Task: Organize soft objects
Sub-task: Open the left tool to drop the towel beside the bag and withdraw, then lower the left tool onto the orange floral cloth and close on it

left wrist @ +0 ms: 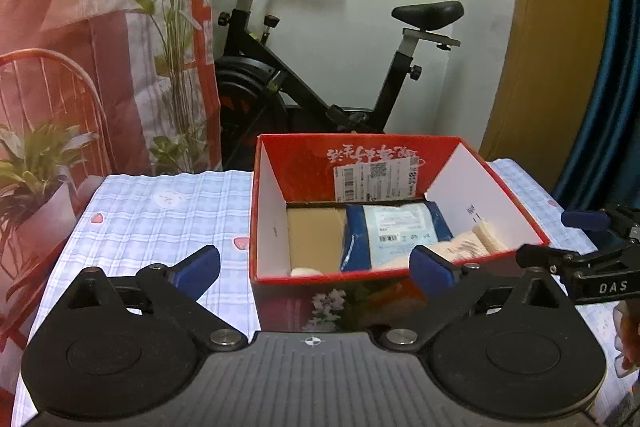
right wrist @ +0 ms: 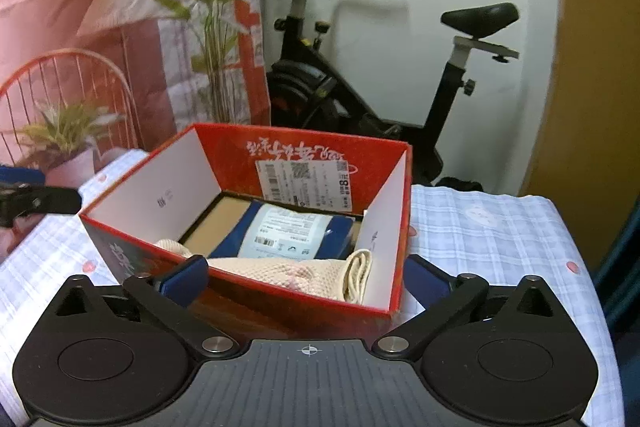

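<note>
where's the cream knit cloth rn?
Both wrist views: cream knit cloth lies inside the red box, against its near wall, in front of the blue package.

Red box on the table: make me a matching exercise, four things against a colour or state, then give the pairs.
1. red box
2. knitted cloth
3. blue package
4. left tool

A. cream, folded at the box's near wall
B. jaws wide apart, nothing between them
C. open-topped, on the checked tablecloth
D. bears a white printed label

Pairs: 1-C, 2-A, 3-D, 4-B
</note>
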